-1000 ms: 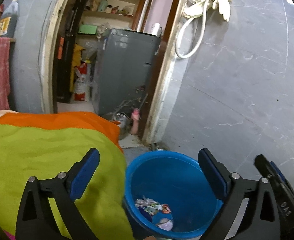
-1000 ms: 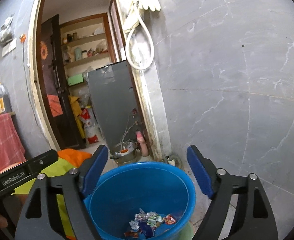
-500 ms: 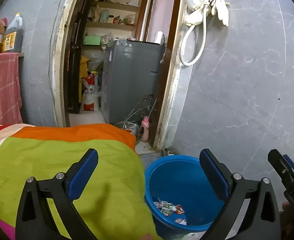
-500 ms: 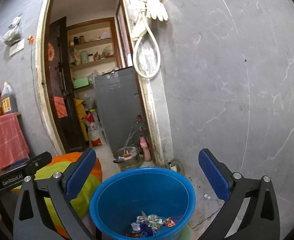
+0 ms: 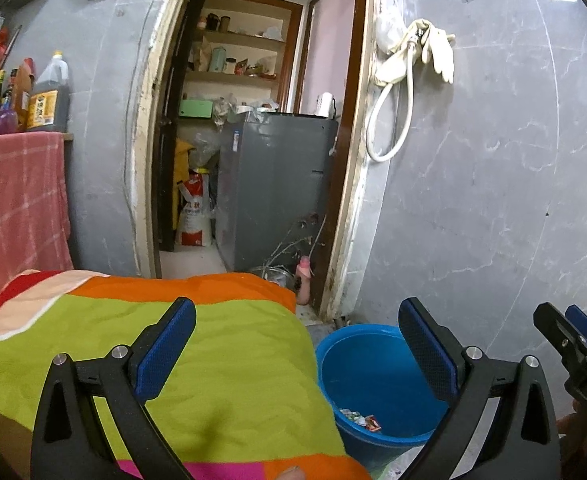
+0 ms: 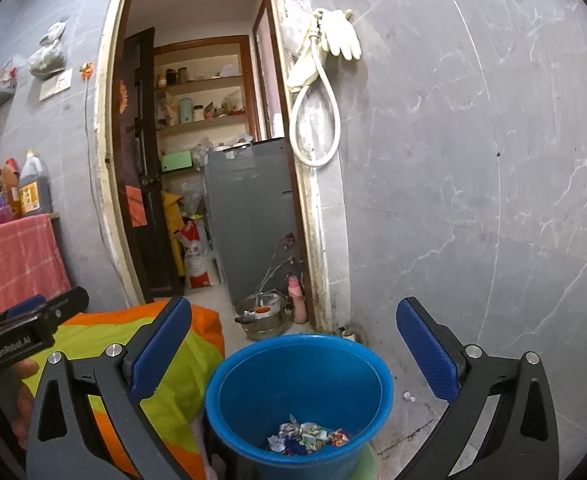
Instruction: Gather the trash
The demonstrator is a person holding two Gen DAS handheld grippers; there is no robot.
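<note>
Right wrist – grey marble wall, blue bucket, striped cloth

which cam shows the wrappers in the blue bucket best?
Right wrist. It looks down into the blue bucket, so the whole heap of crumpled wrappers on its bottom shows. From the left wrist, the bucket sits off to the side and only a few wrappers show.

the bucket is showing bright blue, with multicoloured crumpled wrappers in its bottom. the cloth is showing blocks of lime green, orange, red, peach and magenta. the towel is showing pink-red with a pale check. each tool is showing black arms and blue pads. the wall is showing grey with white veins.
</note>
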